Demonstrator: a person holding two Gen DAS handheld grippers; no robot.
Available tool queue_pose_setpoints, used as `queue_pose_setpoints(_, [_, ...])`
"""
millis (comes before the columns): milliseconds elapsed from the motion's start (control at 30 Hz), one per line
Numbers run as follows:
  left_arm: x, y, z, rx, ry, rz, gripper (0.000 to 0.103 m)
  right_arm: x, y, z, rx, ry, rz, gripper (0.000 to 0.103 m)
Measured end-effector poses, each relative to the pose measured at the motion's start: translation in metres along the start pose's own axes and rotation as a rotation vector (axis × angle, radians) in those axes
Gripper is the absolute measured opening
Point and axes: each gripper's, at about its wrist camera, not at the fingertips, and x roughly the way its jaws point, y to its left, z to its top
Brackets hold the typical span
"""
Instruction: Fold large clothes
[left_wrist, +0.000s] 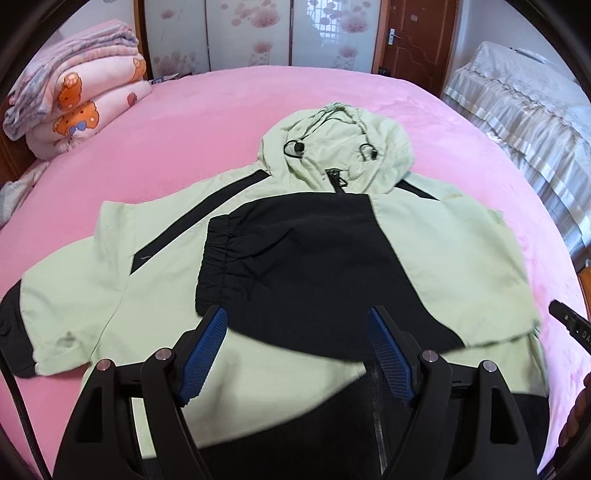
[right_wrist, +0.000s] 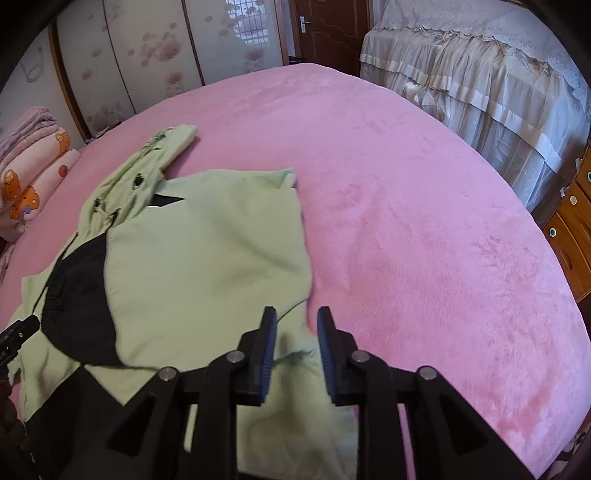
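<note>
**Jacket on bed, one sleeve folded across, both tongs empty**

Left tongs (left_wrist: 297, 317): jaws wide apart, nothing between the pads, above the jacket's (left_wrist: 122, 280) lower middle. Jacket lies flat on the pink bed (left_wrist: 207, 122), hood (left_wrist: 332, 147) at the end far from the tongs. Black-cuffed sleeve (left_wrist: 295, 251) lies folded over the chest, just ahead of the left tongs. Right tongs (right_wrist: 295, 314): jaws partly apart, no cloth pinched, over the jacket's edge. Folded quilts (left_wrist: 74, 99) far left.

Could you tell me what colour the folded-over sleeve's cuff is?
Black, with elastic gathers; the cuff shows best in the left wrist view.
</note>
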Motion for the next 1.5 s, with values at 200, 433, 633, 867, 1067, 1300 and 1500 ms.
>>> queue_pose_setpoints(200, [-0.045, -0.006, -0.029, 0.03, -0.012, -0.019, 0.077, -0.037, 0.017, -0.024, -0.048, -0.032, 0.013, 0.03])
queue_pose_setpoints(433, [-0.09, 0.006, -0.068, 0.036, -0.002, -0.037, 0.078, -0.076, 0.039, -0.067, -0.109, -0.019, 0.06, 0.03])
queue_pose_setpoints(633, [-0.123, 0.043, -0.096, 0.019, 0.014, -0.013, 0.078, -0.096, 0.064, -0.108, -0.143, 0.036, 0.117, 0.03])
queue_pose_setpoints(867, [-0.149, 0.109, -0.113, -0.061, 0.016, 0.025, 0.078, -0.109, 0.109, -0.14, -0.19, 0.091, 0.177, 0.03])
queue_pose_setpoints(1067, [-0.159, 0.168, -0.12, -0.157, 0.009, 0.075, 0.078, -0.118, 0.165, -0.145, -0.269, 0.097, 0.23, 0.032])
queue_pose_setpoints(1300, [-0.147, 0.233, -0.132, -0.308, 0.022, 0.075, 0.078, -0.128, 0.239, -0.138, -0.396, 0.041, 0.287, 0.041])
queue_pose_setpoints(1500, [-0.122, 0.287, -0.142, -0.425, 0.035, 0.092, 0.078, -0.124, 0.301, -0.138, -0.469, 0.009, 0.335, 0.041])
